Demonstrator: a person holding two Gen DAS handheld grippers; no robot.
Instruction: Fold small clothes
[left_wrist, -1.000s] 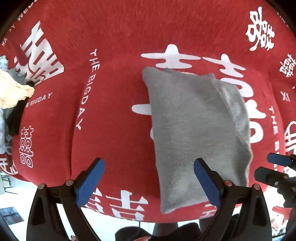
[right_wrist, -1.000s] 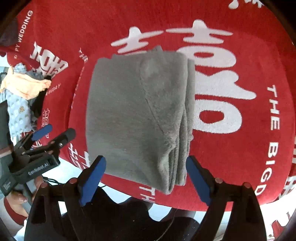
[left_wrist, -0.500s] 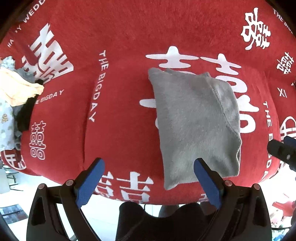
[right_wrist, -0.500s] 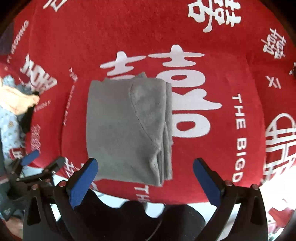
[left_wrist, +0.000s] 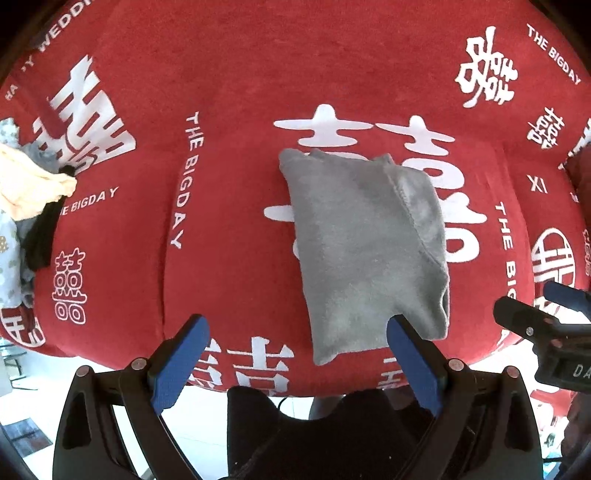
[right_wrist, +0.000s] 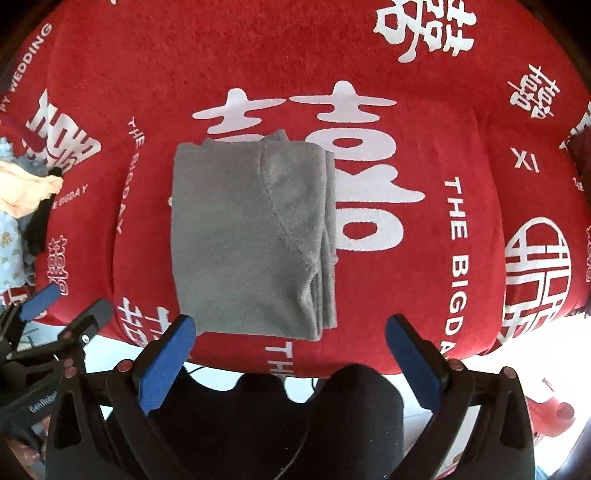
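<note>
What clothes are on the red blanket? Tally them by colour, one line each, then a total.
Grey folded garment: 1
Peach garment in the pile at the left edge: 1
Black garment in the pile: 1
Pale blue printed garment in the pile: 1
Total visible: 4; more may be hidden.

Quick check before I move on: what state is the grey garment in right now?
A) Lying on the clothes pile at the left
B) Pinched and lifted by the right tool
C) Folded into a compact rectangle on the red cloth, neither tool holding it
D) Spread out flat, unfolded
C: the grey garment lies folded, layered edges along its right side, on the red cloth; the right tool and left tool are both open, off it.
</note>
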